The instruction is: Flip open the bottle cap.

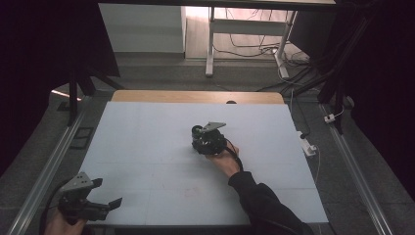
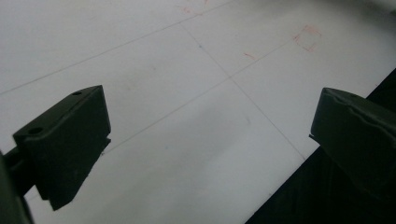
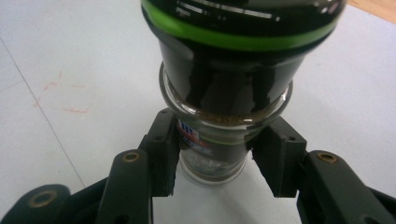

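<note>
The room is dim and dark at the sides, with light coming from the far doorway – the white table looks pale grey, and the close-up jar has shiny streaks and looks blurry.

Two black grippers are seen in the high view. A grey three-cornered plate is worn on top of the left gripper and of the right gripper. A black cable is trailed from each. A dark long sleeve is worn on the right arm. Small brass-coloured screw rings are set in the right gripper's black jaws.
</note>
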A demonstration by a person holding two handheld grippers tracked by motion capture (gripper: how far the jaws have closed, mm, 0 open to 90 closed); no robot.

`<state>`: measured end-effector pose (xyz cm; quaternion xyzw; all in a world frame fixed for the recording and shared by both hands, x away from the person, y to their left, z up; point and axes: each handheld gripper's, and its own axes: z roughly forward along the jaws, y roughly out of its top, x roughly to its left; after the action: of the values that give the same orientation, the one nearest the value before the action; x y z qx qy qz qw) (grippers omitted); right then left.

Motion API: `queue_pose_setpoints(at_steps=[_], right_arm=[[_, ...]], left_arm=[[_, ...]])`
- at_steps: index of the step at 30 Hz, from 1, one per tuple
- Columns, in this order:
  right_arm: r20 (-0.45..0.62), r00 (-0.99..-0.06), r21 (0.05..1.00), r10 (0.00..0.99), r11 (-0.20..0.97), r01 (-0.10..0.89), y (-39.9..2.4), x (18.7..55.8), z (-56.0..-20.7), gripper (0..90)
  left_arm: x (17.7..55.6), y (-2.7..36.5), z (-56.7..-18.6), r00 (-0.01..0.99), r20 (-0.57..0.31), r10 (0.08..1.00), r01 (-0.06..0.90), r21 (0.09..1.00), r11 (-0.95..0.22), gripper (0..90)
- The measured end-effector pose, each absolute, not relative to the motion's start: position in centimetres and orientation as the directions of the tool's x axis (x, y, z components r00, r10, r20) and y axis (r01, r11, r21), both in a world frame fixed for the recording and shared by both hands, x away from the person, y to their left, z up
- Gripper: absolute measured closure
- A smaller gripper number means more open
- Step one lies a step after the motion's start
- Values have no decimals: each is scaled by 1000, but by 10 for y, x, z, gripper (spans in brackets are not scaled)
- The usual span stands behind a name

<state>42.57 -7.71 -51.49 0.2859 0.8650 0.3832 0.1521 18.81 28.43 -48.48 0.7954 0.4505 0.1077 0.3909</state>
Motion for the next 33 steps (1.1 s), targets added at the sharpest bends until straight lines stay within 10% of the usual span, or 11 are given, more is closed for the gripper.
queue_pose_setpoints(at_steps=[33], right_arm=[[-43, -800, 746, 599, 552, 373, -77, 427, -514, 525]], left_arm=[[277, 224, -486, 692, -181, 699, 536, 778, -329, 0]])
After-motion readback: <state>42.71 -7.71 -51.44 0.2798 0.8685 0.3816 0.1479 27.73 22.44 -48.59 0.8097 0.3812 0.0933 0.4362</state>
